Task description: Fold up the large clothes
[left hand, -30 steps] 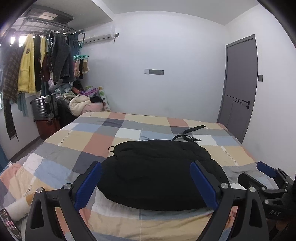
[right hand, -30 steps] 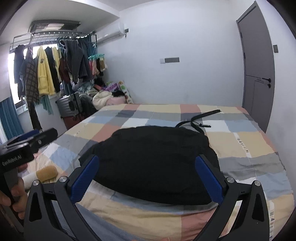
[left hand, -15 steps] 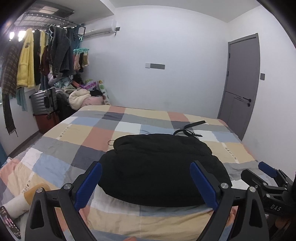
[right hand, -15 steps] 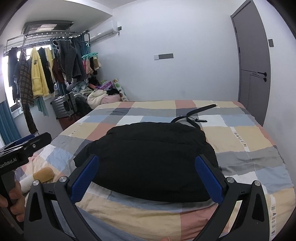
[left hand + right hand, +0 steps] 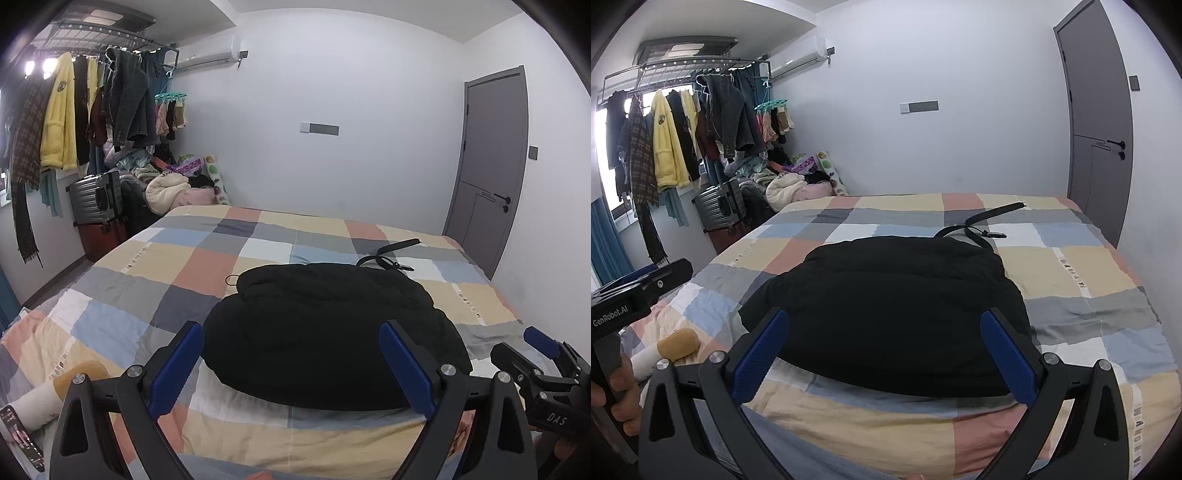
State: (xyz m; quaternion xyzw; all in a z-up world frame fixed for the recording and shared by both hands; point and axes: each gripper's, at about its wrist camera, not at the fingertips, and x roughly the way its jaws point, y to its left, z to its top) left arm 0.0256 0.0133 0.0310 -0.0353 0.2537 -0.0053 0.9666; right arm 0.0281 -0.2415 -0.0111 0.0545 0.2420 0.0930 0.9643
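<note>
A black padded jacket (image 5: pixel 325 325) lies folded in a thick bundle on the checked bed cover (image 5: pixel 155 258). It also shows in the right wrist view (image 5: pixel 890 310). My left gripper (image 5: pixel 291 365) is open and empty, held above the bed's near edge in front of the jacket. My right gripper (image 5: pixel 882 354) is open and empty, also short of the jacket's near edge. The right gripper's body shows at the right of the left wrist view (image 5: pixel 546 373). The left gripper's body shows at the left of the right wrist view (image 5: pixel 631 295).
A black belt (image 5: pixel 391 254) lies on the bed behind the jacket. A clothes rail with hanging coats (image 5: pixel 74 110), suitcases (image 5: pixel 96 199) and a clothes pile (image 5: pixel 170 184) stand at the left. A grey door (image 5: pixel 487 166) is at the right. A soft toy (image 5: pixel 676 343) lies near the bed's left edge.
Both grippers have drawn back a little and tilted slightly, so the jacket sits a bit lower and farther in both views. The jacket has not moved. Both grippers stay open.
</note>
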